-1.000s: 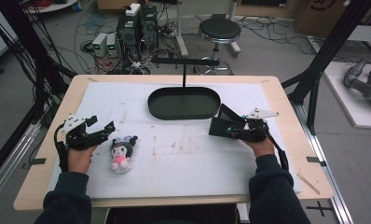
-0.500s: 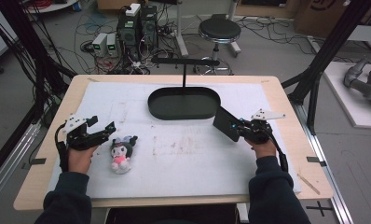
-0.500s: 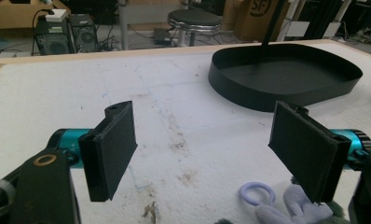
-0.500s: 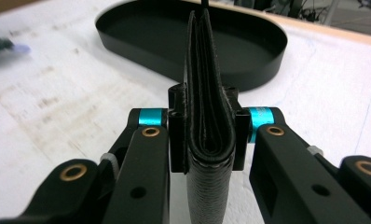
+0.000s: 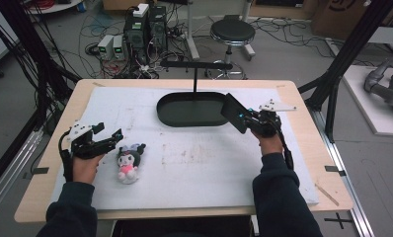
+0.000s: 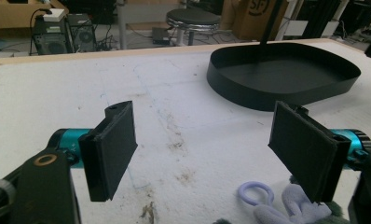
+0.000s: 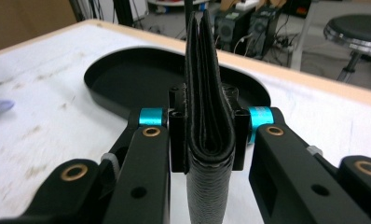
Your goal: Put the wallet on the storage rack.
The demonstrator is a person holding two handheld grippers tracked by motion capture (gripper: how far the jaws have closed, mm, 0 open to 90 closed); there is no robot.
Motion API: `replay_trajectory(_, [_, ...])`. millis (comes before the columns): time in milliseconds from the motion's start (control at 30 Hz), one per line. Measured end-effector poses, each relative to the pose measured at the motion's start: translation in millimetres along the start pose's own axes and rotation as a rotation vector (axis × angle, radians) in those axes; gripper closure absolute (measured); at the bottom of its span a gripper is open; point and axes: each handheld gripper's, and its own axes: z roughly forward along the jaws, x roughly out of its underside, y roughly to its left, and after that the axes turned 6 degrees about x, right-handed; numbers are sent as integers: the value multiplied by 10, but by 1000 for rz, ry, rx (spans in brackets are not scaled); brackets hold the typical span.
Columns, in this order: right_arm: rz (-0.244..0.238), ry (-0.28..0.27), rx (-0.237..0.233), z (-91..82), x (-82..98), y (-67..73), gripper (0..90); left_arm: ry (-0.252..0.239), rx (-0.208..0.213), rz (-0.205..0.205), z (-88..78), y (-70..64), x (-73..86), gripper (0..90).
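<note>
A black folded wallet point(image 5: 232, 112) point(image 7: 207, 84) is clamped on edge between the jaws of my right gripper point(image 5: 242, 119) point(image 7: 207, 121), which have just closed on it. It hangs above the mat by the right end of the black oval tray point(image 5: 192, 120) point(image 7: 104, 100). My left gripper point(image 5: 111, 138) point(image 6: 202, 149) rests low at the left with its jaws wide open and nothing between them. A small plush doll point(image 5: 128, 161) point(image 6: 293, 210) with dark hair and a pink body lies just right of it.
A thin black post with a crossbar point(image 5: 195, 78) rises from the tray. A white mat point(image 5: 199, 163) covers most of the wooden table point(image 5: 310, 98). Beyond the far edge stand a stool point(image 5: 232, 33) and computer boxes point(image 5: 146, 24) among cables.
The right gripper has shut on the wallet and raised it off the mat, tilting it up near the tray. The left gripper and the doll have stayed put.
</note>
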Motion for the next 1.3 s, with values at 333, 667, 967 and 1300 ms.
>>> replay_trajectory(333, [-39, 24, 71, 566, -224, 174, 765, 1, 7, 0, 4, 1, 1, 226])
replay_trajectory(667, [-84, 61, 182, 1056, -259, 212, 766, -1, 9, -7, 5, 13, 5, 226])
replay_trajectory(967, [-103, 101, 288, 1219, -145, 113, 765, 8, 13, 2, 12, 0, 5, 226])
replay_trajectory(1300, [-12, 85, 238, 1306, -85, 188, 584, 7, 12, -1, 9, -1, 12, 226])
